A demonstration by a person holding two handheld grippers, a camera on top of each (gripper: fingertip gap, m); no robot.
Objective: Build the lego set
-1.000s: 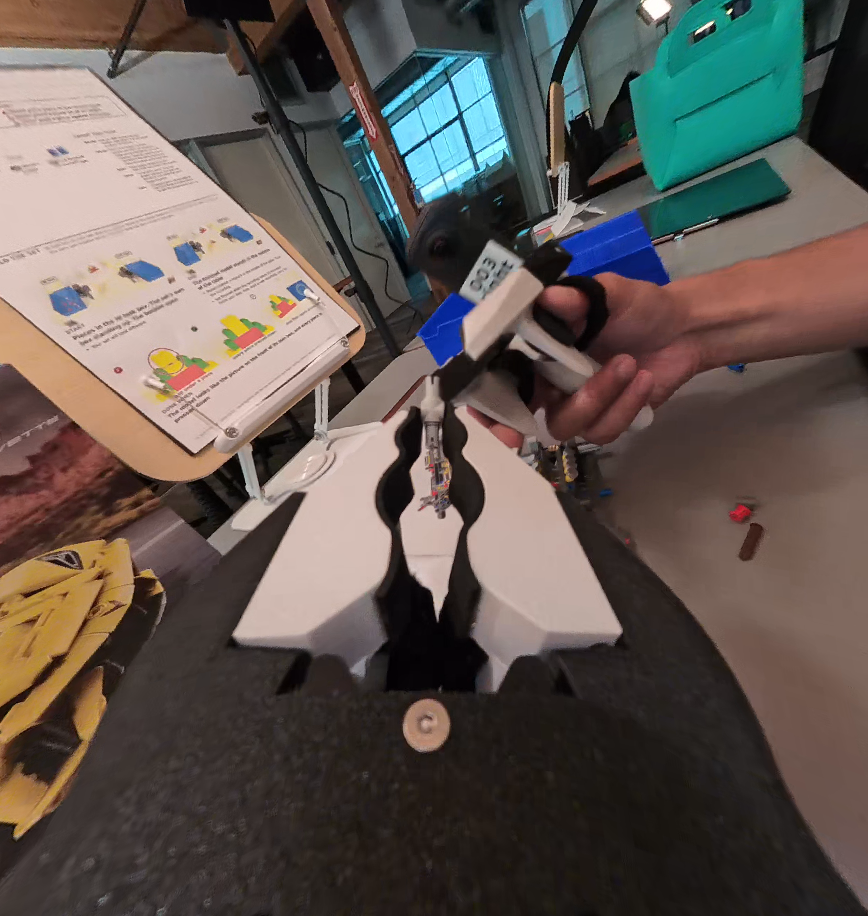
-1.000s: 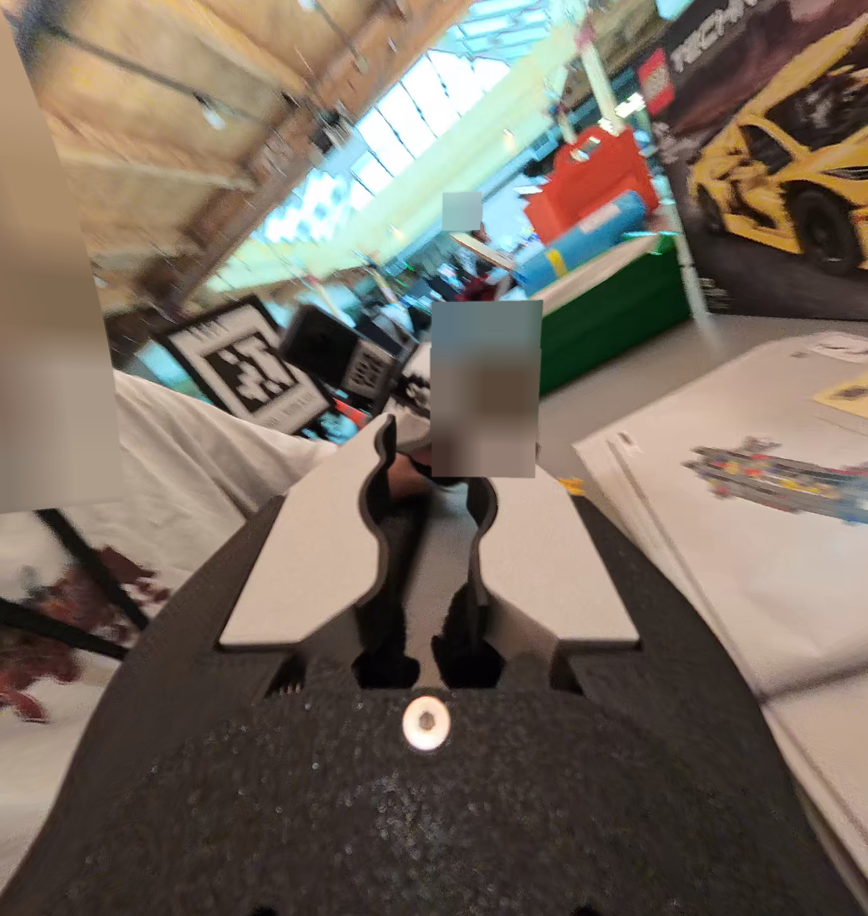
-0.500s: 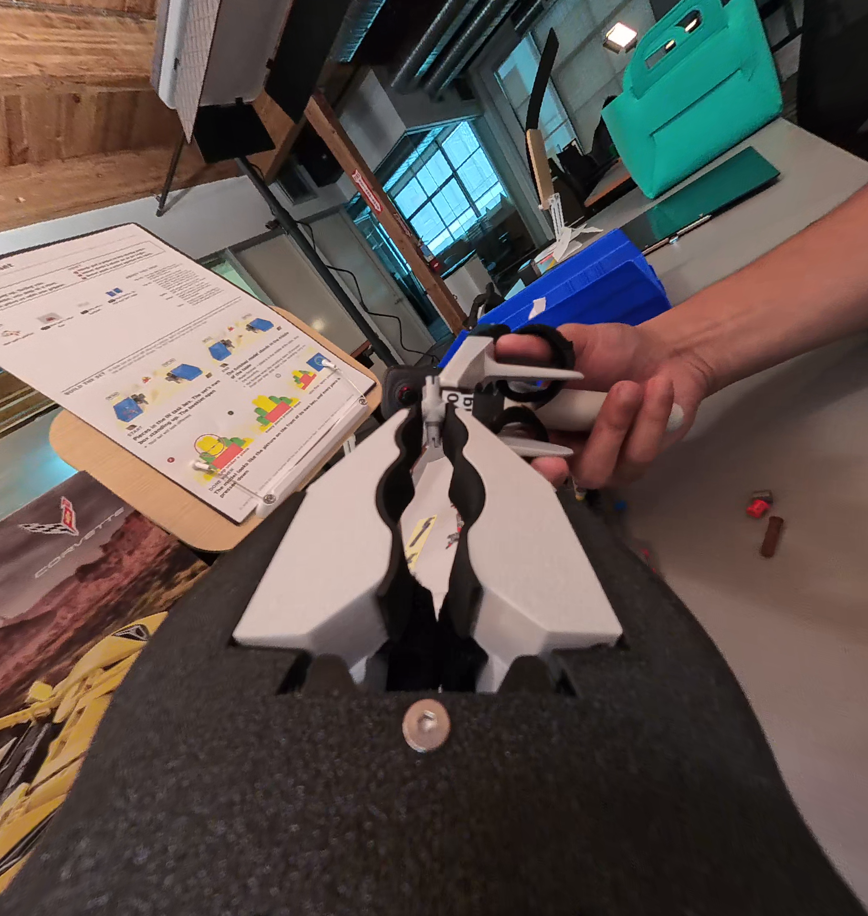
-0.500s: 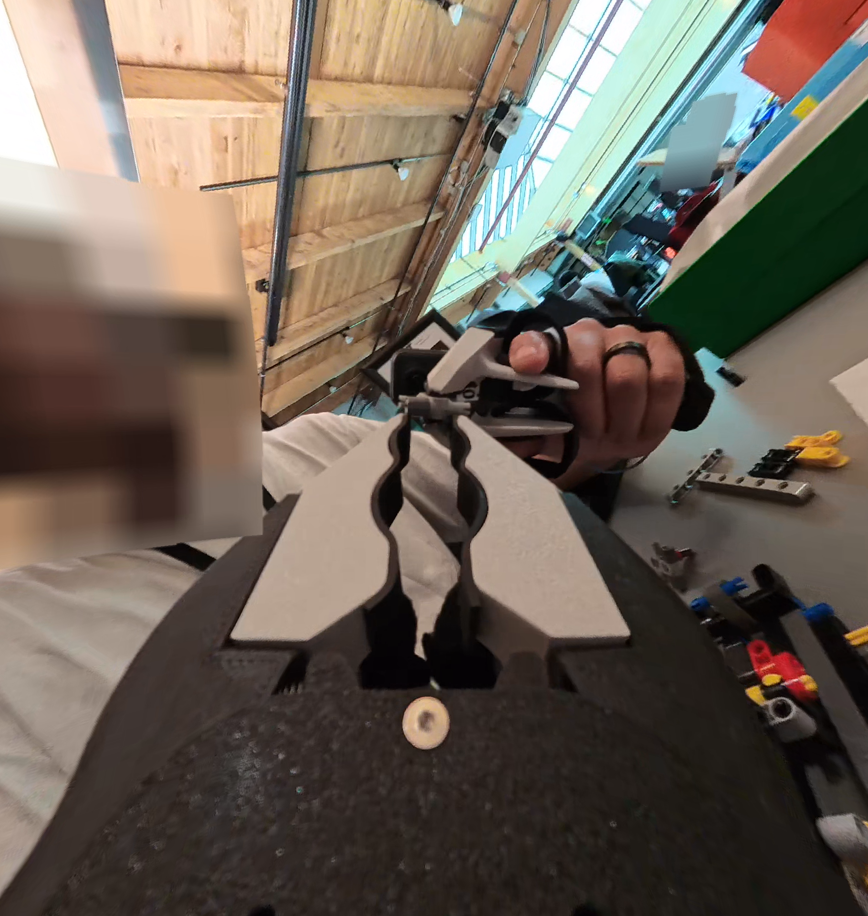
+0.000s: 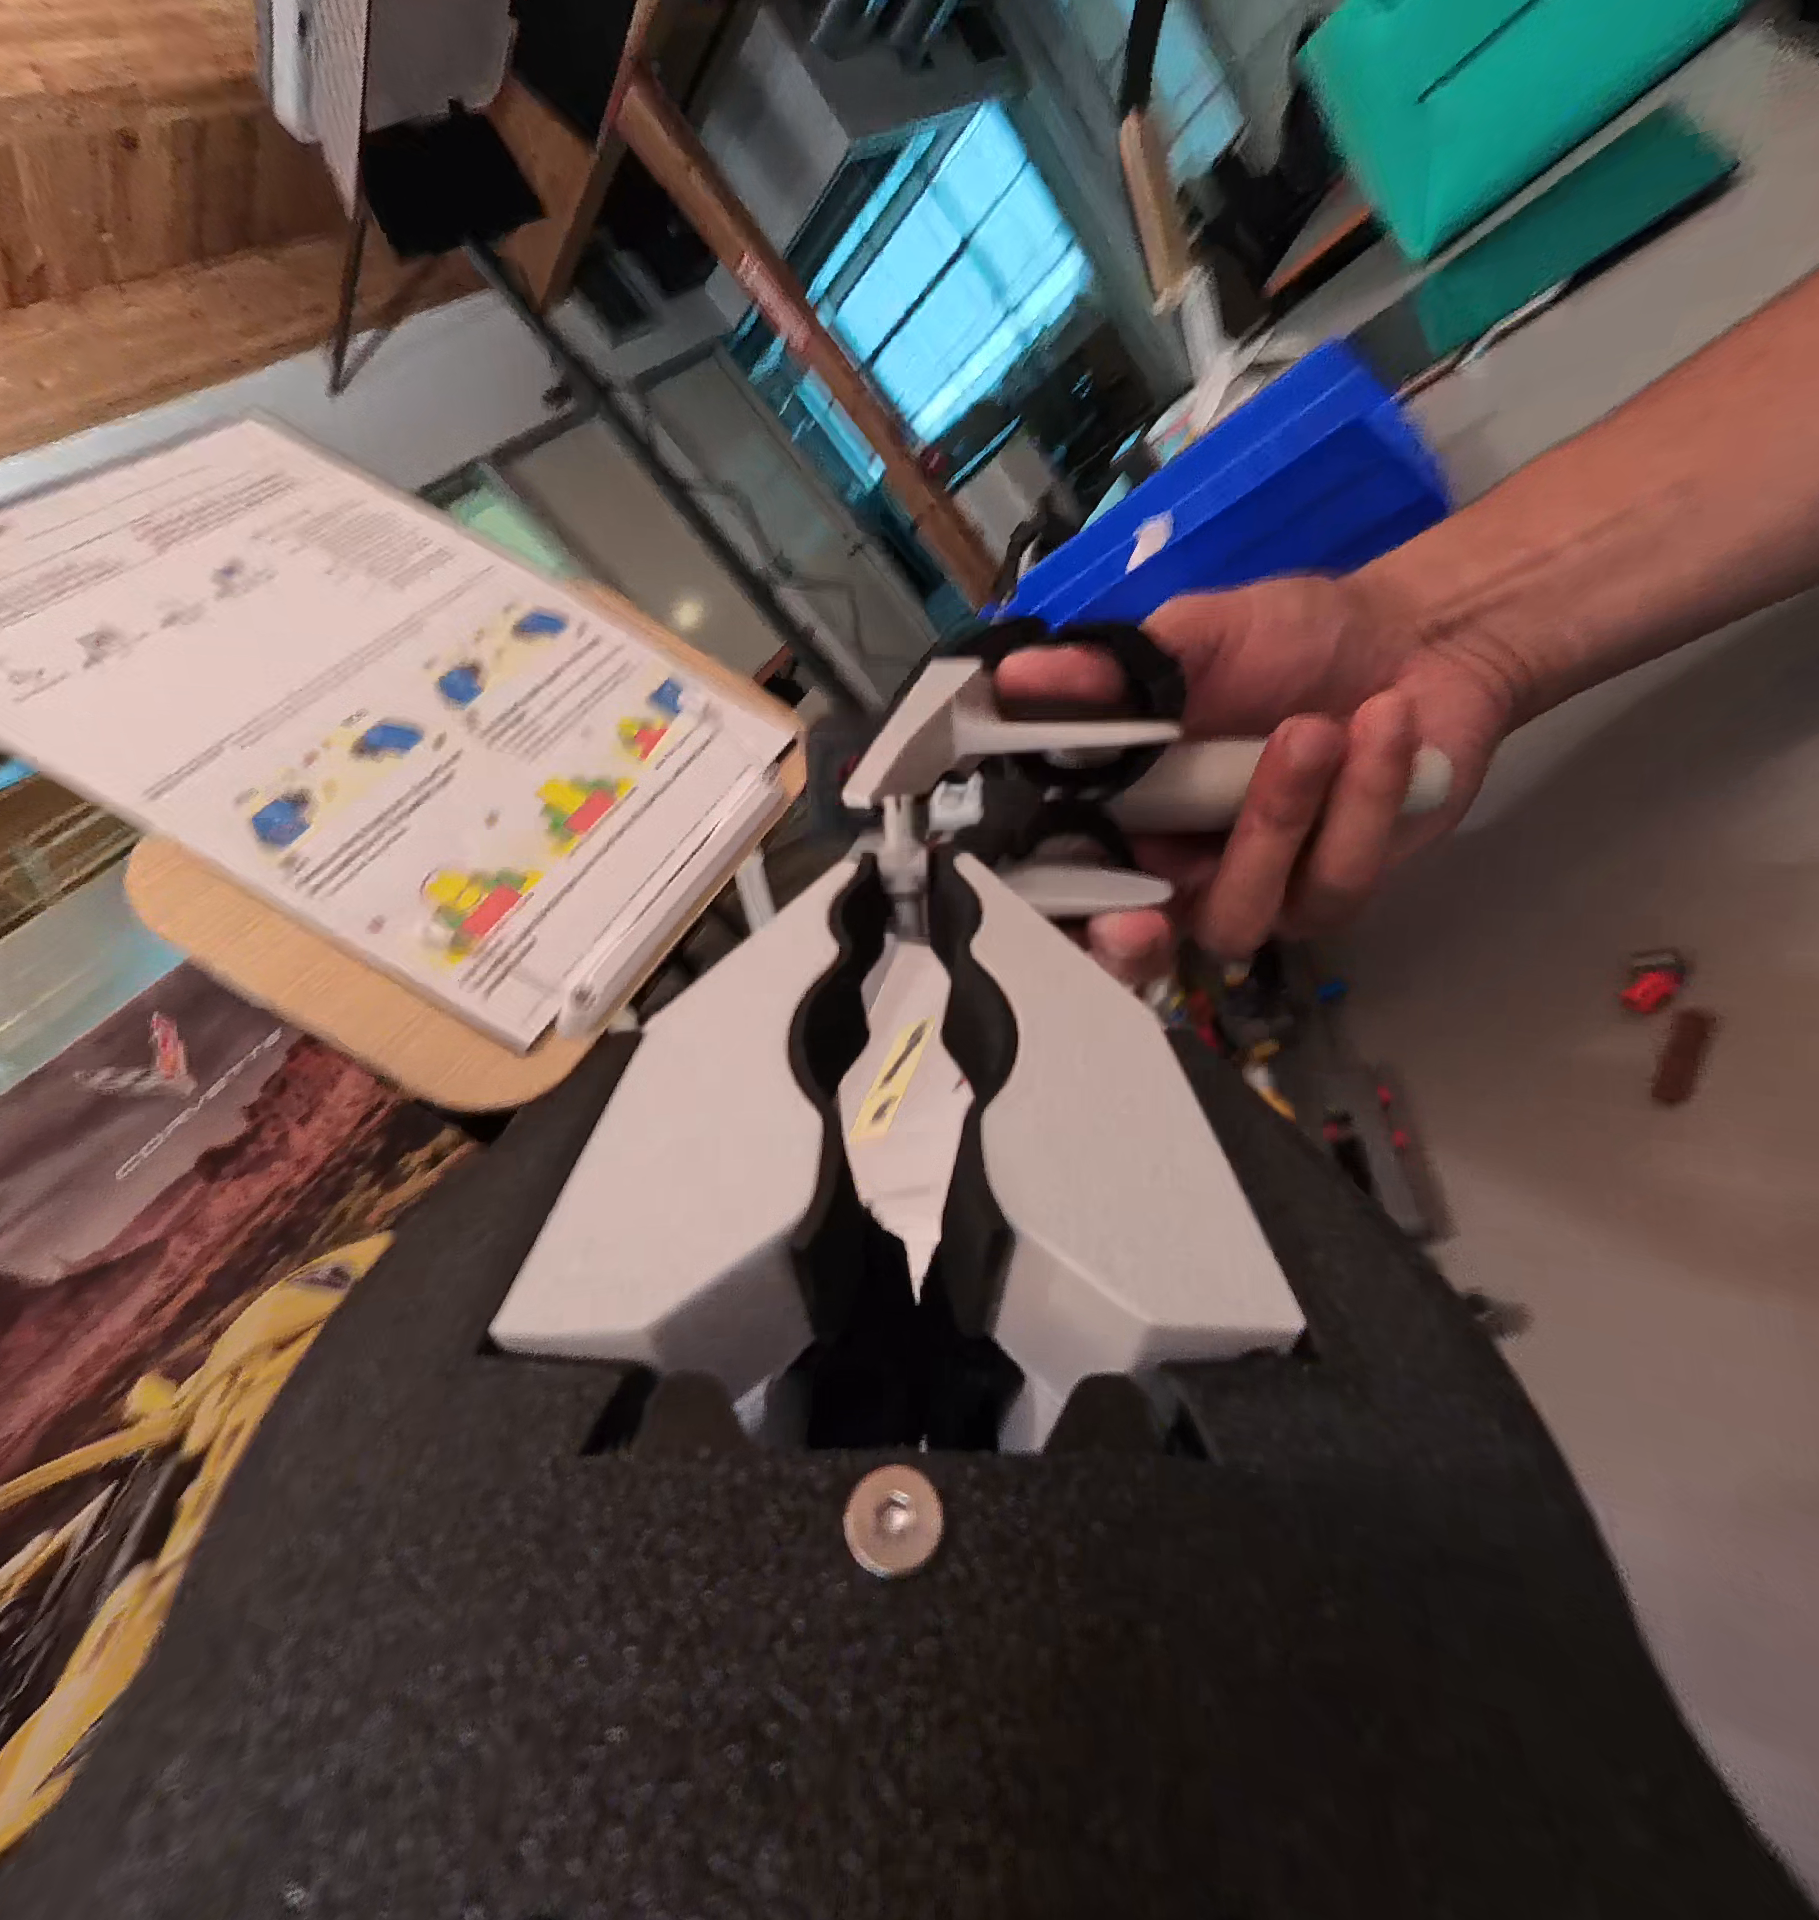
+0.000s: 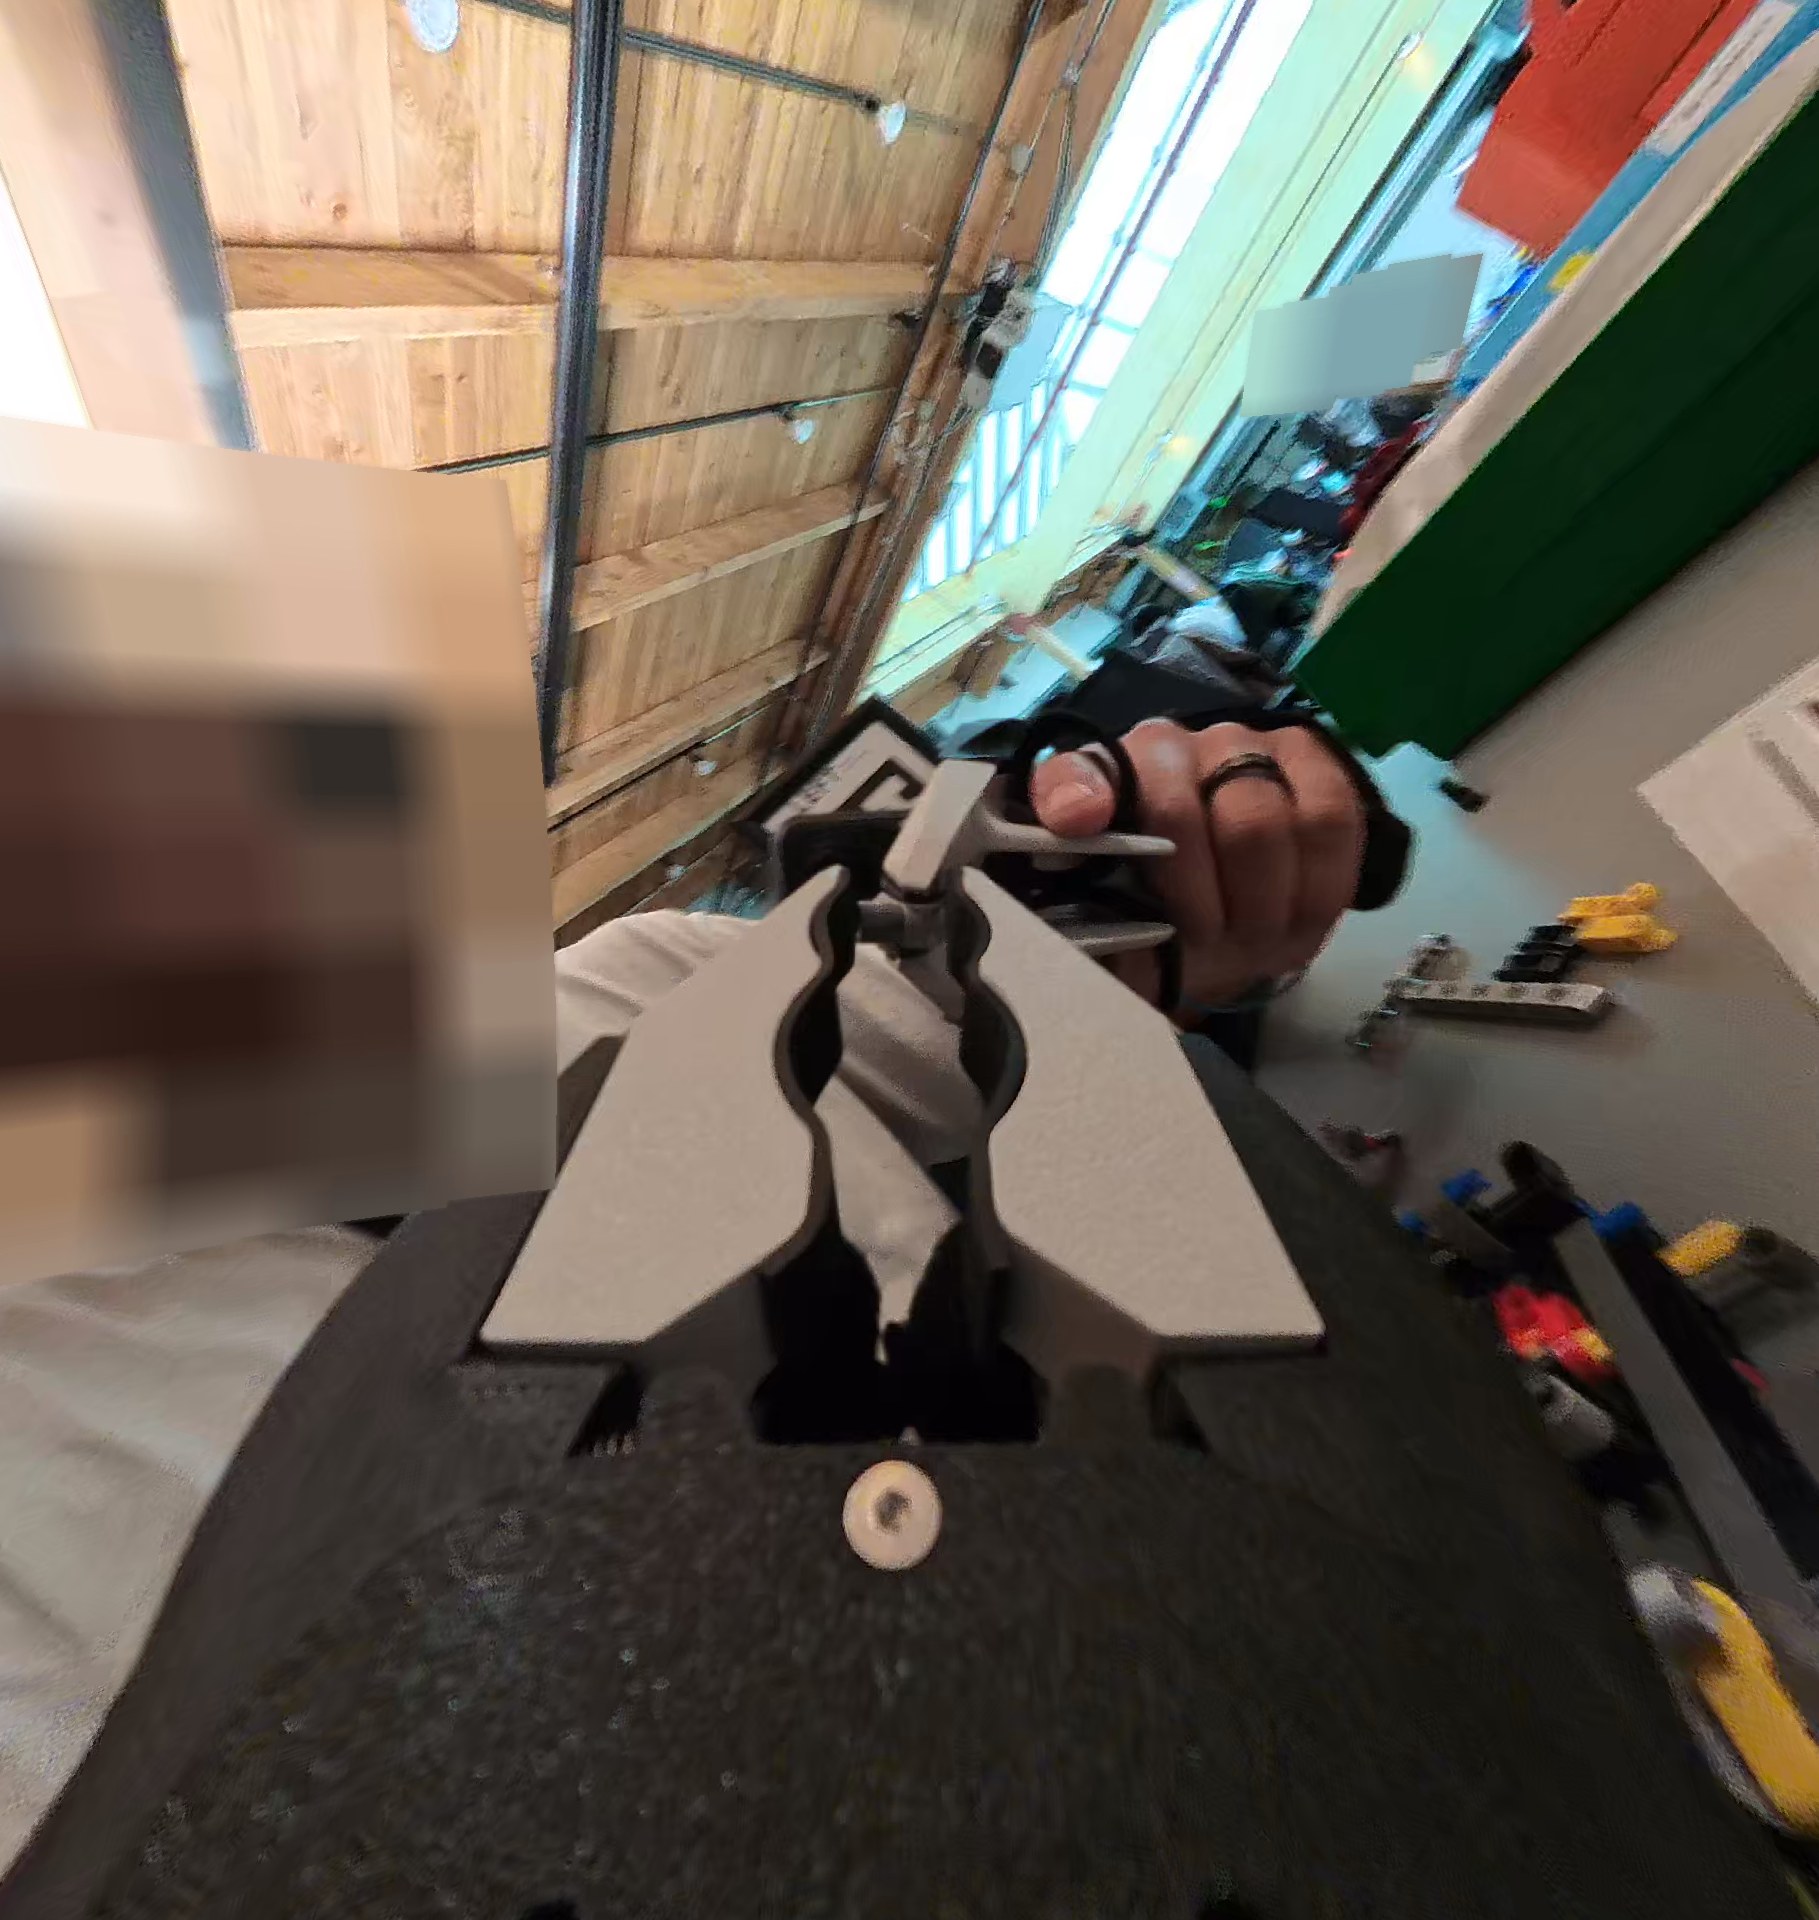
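Tabletop; grey piece (image 5: pixel 901 854) between hand-held grippers (image 5: pixel 903 891)

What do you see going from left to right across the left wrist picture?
Yellow car box → instruction sheet → left gripper → hand → small red piece

blue bin (image 5: pixel 1258 520) | teal bag (image 5: pixel 1487 114) | yellow lego pieces (image 6: pixel 1611 920) | green cabinet (image 6: pixel 1611 499)

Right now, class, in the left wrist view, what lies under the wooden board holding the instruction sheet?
Under the wooden board, a set box printed with a yellow car shows at lower left. A white stand leg peeks out beside the left tongs. The tongs' body hides the rest.
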